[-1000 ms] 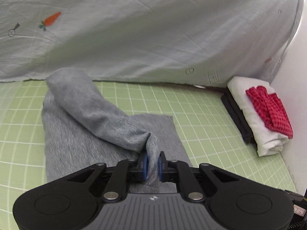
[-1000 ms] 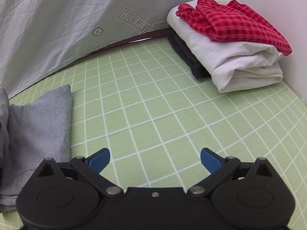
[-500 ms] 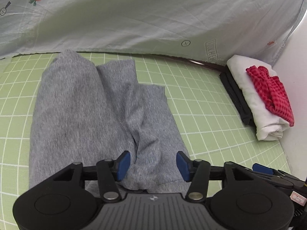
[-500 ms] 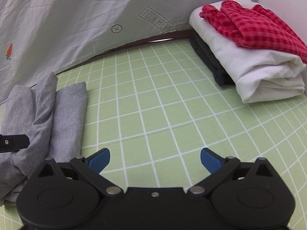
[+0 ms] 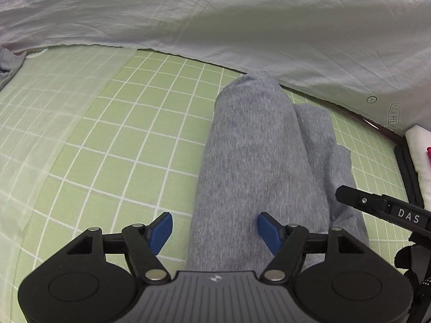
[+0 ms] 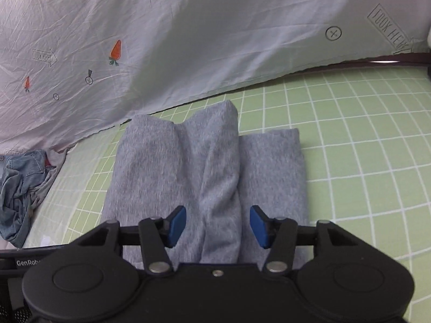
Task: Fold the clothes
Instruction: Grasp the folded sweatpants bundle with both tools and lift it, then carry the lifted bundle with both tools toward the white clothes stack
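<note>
Left wrist view: the left gripper (image 5: 214, 227) hangs over the near end of a grey garment (image 5: 258, 161) lying folded lengthwise on the green grid mat (image 5: 107, 140). Its jaws have just been opening and now stand moderately wide. The right blue pad (image 5: 269, 230) sits over the cloth and the left pad over bare mat, neither pressing anything. The garment runs from just beneath the gripper towards the far edge of the mat, where its rounded far end lies just short of a pale sheet with carrot prints (image 5: 242, 21). At the right edge, the tip of the right gripper (image 5: 377, 207) shows just beside the garment's right side, and further right a stack of folded clothes (image 5: 420, 156) is partly in view.

Right wrist view: the right gripper (image 6: 218, 226) is over the same grey garment (image 6: 194, 161), whose raised middle fold lies between the blue pads. The jaws have just been closing and stand at a middling width, with gaps on both sides of the fold, so nothing is clamped. A crumpled heap of denim clothes (image 6: 21, 185) lies far left on the mat (image 6: 363, 140), beside the sheet (image 6: 215, 27).
</note>
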Demonstrator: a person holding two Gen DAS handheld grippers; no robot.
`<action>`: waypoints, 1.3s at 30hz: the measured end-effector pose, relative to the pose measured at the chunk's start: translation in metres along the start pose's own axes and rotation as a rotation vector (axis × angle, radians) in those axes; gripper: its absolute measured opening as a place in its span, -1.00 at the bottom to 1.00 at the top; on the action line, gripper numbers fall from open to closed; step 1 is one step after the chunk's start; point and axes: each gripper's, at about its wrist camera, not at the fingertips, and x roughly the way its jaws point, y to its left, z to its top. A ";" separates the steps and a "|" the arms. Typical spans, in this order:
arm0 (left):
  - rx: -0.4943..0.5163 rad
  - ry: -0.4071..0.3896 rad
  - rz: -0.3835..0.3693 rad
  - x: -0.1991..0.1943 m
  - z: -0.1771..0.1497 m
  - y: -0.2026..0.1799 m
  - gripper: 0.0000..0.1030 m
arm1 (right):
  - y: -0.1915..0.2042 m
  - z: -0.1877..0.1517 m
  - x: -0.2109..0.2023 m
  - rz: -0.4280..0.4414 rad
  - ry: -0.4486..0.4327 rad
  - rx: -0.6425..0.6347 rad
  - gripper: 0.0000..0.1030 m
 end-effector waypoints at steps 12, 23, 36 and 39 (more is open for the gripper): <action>0.058 -0.017 -0.066 0.004 0.007 -0.004 0.39 | 0.002 0.008 -0.054 0.013 -0.171 0.030 -0.88; 0.046 0.051 -0.150 0.032 0.006 -0.011 0.53 | -0.053 -0.018 -0.051 -0.132 -0.051 0.261 0.08; -0.158 0.099 -0.328 0.053 0.001 -0.006 -0.21 | -0.048 -0.017 -0.007 0.268 0.008 0.407 0.27; -0.195 0.098 -0.367 0.032 -0.007 -0.004 -0.34 | -0.034 -0.029 -0.006 0.287 0.053 0.463 -0.37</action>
